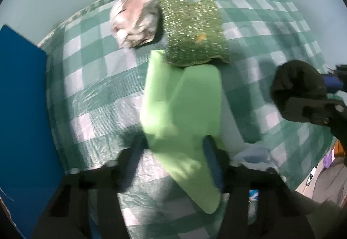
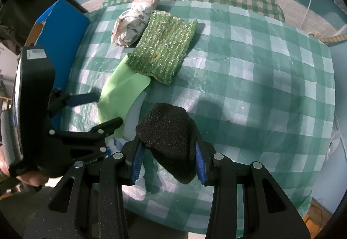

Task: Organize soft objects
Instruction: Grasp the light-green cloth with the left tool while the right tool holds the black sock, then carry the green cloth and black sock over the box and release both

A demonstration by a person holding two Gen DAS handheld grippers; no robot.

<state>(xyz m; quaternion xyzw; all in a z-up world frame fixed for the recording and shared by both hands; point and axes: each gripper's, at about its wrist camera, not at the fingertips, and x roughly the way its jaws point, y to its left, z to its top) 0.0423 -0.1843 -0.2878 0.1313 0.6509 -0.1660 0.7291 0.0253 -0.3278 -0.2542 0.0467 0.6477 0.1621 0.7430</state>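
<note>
Right wrist view: the right hand-held gripper point(image 2: 168, 165) is clamping the black sock point(image 2: 169, 139), while the left hand-held gripper point(image 1: 173, 165) is straddling the light green cloth point(image 1: 180, 108) beside the green scrubber point(image 1: 193, 37), apparently to gather it; whether its pads are pressing, I cannot tell.

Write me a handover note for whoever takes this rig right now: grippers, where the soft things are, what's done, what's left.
Left gripper: jaws around the light green cloth; grip unclear.
Right gripper: shut on the black sponge, held above the table.
On the table: glittery green scourer lying on the cloth's far end, crumpled pale rag beside it, blue box at the left edge.
Done: nothing visibly sorted yet.
Left: place sponge, cloth, scourer, rag.
</note>
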